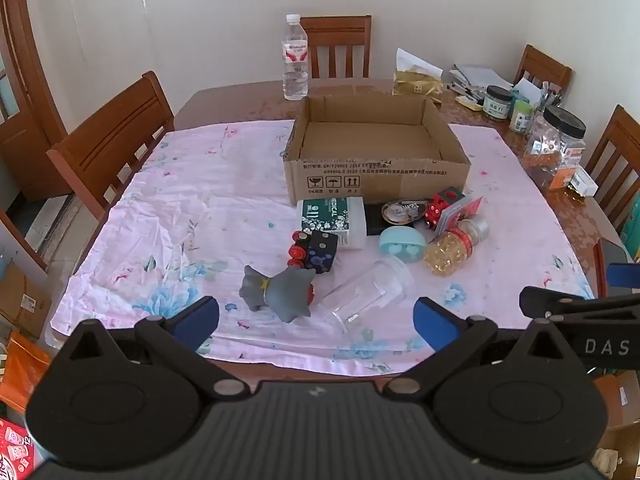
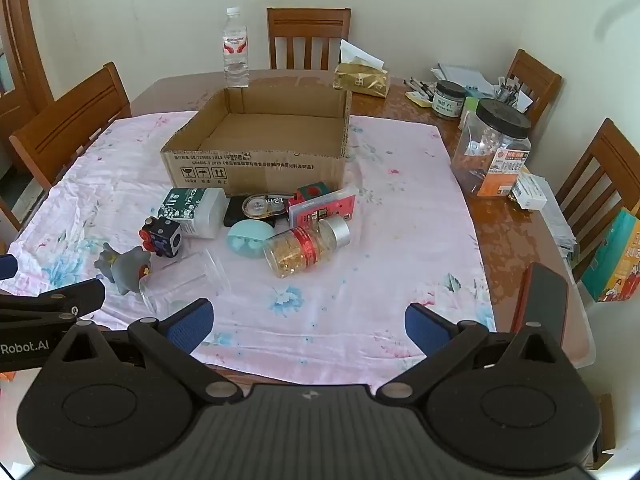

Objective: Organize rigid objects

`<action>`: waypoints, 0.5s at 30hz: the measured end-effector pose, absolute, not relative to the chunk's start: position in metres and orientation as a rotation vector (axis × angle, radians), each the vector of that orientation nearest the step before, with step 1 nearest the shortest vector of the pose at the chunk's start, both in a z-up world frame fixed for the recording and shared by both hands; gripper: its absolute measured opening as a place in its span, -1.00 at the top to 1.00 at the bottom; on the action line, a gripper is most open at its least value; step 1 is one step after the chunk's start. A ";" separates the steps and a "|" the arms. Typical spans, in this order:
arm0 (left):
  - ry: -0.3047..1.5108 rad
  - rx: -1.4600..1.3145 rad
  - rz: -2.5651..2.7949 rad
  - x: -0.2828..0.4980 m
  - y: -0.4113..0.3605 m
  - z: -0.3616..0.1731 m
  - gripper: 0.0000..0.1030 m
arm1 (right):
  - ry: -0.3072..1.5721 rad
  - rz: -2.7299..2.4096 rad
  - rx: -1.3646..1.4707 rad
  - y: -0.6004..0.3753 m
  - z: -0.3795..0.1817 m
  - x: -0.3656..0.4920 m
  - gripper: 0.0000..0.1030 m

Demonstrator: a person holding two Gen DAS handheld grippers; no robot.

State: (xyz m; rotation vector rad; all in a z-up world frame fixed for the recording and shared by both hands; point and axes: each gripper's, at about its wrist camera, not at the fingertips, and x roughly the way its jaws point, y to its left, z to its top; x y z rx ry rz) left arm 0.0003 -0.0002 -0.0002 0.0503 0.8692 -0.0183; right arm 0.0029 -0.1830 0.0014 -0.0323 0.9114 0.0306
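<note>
Rigid objects, clear cup (image 1: pixel 366 290) and grey figurine (image 1: pixel 278 290) nearest, lie clustered on the counter before the empty cardboard box (image 1: pixel 376 168), cup on its side, ahead of the left gripper (image 1: pixel 316 318), nearer than the right gripper (image 2: pixel 308 324), both jaws spread, holding nothing.

"MEDICAL" on green-white box (image 1: pixel 332 216); "Robot.AI" on left tongs (image 2: pixel 24 346).
</note>
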 end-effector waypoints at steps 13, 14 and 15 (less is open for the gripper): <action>0.852 0.060 -0.024 0.001 -0.003 0.002 -0.99 | 0.902 0.029 -0.024 -0.187 0.002 0.004 -1.00; 0.850 0.060 -0.025 0.000 -0.004 0.002 -0.99 | 0.902 0.030 -0.023 -0.187 0.002 0.004 -1.00; 0.848 0.060 -0.024 0.000 -0.004 0.002 -0.99 | 0.902 0.030 -0.023 -0.188 0.002 0.004 -1.00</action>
